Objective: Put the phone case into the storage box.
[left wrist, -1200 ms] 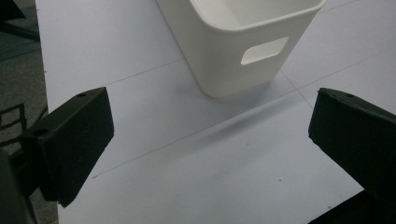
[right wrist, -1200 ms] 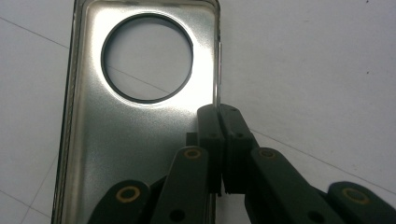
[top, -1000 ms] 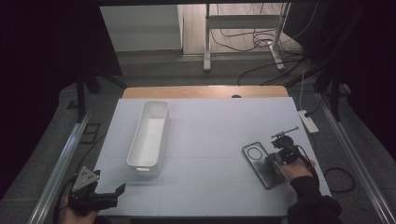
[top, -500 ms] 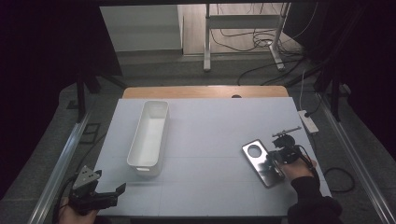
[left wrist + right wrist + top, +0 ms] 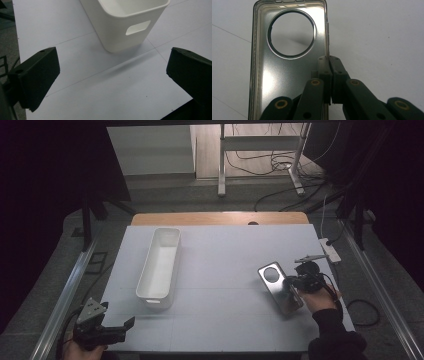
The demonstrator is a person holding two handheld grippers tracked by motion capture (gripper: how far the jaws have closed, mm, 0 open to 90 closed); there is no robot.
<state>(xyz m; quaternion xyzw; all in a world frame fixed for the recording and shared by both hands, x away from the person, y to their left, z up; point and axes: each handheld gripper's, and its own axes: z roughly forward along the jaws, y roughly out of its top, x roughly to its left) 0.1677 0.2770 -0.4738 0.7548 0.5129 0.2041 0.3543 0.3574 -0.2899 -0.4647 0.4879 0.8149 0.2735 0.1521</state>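
Observation:
A clear, shiny phone case point(image 5: 274, 284) with a round camera hole lies at the right of the white table point(image 5: 225, 260). My right gripper point(image 5: 292, 283) is shut on its long right edge. In the right gripper view the two black jaws point(image 5: 329, 60) pinch the thin side wall of the case point(image 5: 284, 75) just below the hole. I cannot tell whether the case is lifted off the table. A long white bin point(image 5: 160, 265) stands empty at the left centre. My left gripper point(image 5: 119, 329) hovers open near the table's front left corner, its jaws point(image 5: 112, 65) wide apart and pointing at the bin's point(image 5: 125, 17) near end.
A white power strip point(image 5: 330, 250) lies at the table's right edge, with cables on the floor beyond. A wooden board point(image 5: 220, 218) borders the far edge. Metal rails run along both sides of the table.
The right gripper and the phone case have shifted slightly away from the front edge. The left gripper has stayed where it was.

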